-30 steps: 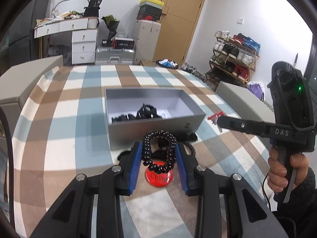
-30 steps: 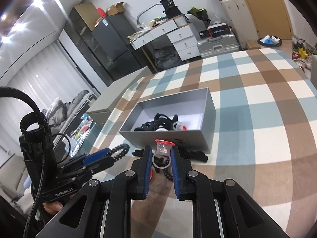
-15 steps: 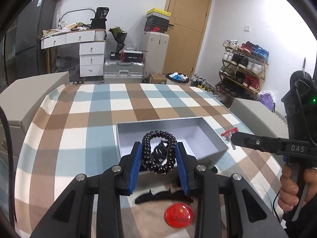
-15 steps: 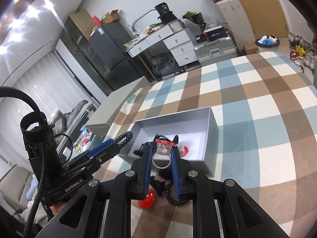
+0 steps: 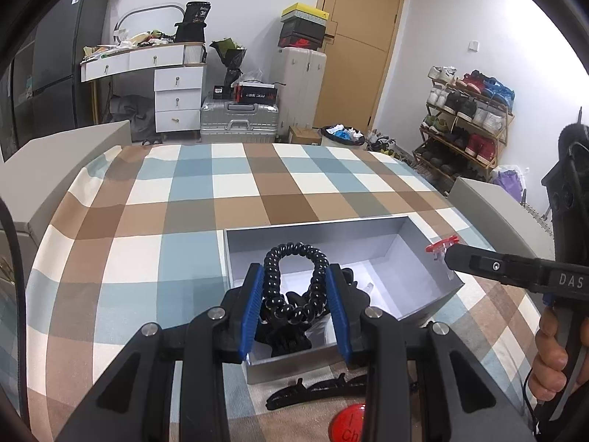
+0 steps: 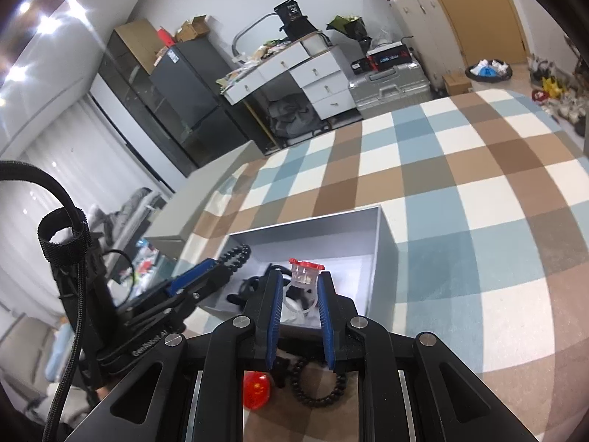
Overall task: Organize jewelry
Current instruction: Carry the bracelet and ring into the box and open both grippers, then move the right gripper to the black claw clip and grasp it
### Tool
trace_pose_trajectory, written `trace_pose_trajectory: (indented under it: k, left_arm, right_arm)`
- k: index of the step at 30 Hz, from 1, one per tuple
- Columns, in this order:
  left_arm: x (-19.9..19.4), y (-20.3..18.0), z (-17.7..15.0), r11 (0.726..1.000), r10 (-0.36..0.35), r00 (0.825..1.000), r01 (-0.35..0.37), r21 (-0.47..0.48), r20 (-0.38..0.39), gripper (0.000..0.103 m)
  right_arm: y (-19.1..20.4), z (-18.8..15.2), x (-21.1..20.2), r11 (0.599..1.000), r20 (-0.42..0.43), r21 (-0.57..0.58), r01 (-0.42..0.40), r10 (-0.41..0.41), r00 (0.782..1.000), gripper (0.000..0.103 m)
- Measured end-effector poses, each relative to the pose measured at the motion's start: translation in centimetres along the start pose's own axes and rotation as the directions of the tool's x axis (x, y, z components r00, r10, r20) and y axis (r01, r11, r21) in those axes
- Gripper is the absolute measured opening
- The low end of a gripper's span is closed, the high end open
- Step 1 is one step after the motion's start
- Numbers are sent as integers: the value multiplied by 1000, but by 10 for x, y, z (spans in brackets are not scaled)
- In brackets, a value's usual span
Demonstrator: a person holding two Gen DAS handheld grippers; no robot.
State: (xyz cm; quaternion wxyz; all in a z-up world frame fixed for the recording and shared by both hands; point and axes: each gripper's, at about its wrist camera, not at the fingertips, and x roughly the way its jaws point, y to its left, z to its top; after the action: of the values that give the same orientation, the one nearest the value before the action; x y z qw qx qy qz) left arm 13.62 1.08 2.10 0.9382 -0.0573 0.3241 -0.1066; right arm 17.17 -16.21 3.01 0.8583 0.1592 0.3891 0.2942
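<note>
My left gripper (image 5: pixel 295 273) is shut on a black spiral hair tie (image 5: pixel 294 287), held over the near left part of the open grey box (image 5: pixel 434 228). Black hair pieces (image 5: pixel 291 335) lie inside the box under it. My right gripper (image 6: pixel 300 280) is shut on a clear plastic ring with a red top (image 6: pixel 304 274), hovering above the box (image 6: pixel 383 243) near its front edge. From the left wrist view the right gripper (image 5: pixel 447 252) enters from the right with the red-topped ring (image 5: pixel 441 246) at its tip. In the right wrist view the left gripper (image 6: pixel 235 256) shows the hair tie (image 6: pixel 235 255).
On the checked tablecloth (image 5: pixel 235 184) in front of the box lie a black hair clip (image 5: pixel 316 388), a red round badge (image 6: pixel 256 390) and a black bead bracelet (image 6: pixel 318 386). Grey chair backs (image 5: pixel 66 154) flank the table. A person's hand (image 5: pixel 552 353) grips the right tool.
Both grippers have moved forward from the table in front of the box to over the box, each keeping its hold. The red badge and hair clip now lie behind the fingertips.
</note>
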Motion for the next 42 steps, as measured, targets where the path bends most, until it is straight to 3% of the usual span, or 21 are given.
trace_pose_trajectory:
  k: [19,24,26,30,34,37,40,42]
  left_arm:
    - [4,-2,-1,1000,24,1000,-24,12,-16,31]
    - [1,-4,0,1000,20,1000,-19,15,-18,37]
    - [-1,-4,-1,1000,15,1000,-15,12,-27,43]
    - [-9,-4,-4,1000,-11,1000,11,10,-26,53]
    - [-19,-8,-7,1000,2,1000,-2,19,-8,85]
    - [-26,-6,-11,1000,6,1000,-6,2,-3,88]
    - [-30,-1,-17,999,30,999,-30,-19,-13,102]
    - [-32,2,-21,999,34,999,-34,-28,-16,102]
  right_arm:
    - [1,-1,-3,999,12,-14,38,-38,999,20]
    - [-6,-3,-11,996,23,-1,87,-87,996,34]
    - [-9,-4,-13,992,22,3,126,-127,992,37]
    - [-20,-11,-17,991,9,30,130,-130,991,49]
    - [-24,-17,-21,991,-4,32,127,-127,992,58]
    - [-22,-22,-22,993,-25,19,119,-119,993,68]
    - [-20,-27,-21,993,-38,4,115,-115,993,81]
    - [-19,-31,-17,993,-54,-8,119,-119,991,84]
